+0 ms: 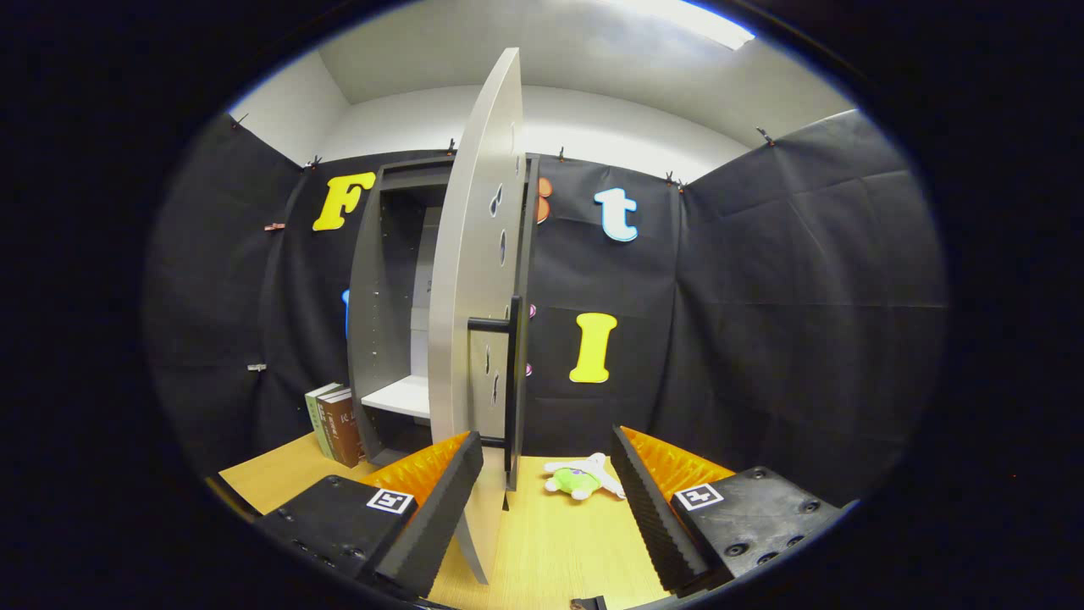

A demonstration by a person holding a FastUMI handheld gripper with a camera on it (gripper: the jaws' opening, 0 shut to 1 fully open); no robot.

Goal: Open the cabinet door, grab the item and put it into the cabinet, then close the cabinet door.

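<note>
Grey and swung wide open, the cabinet door stands edge-on between my fingers, its lower edge close by the left finger; I cannot tell whether they touch. My gripper is spread wide, clamping nothing. The plush toy lies on the wooden table just ahead of the right finger. The cabinet stands beyond, books leaning beside it.

1 cabinet w/ 1 open door, 1 plush toy, 2 books, 1 tool, fingers apart
</note>
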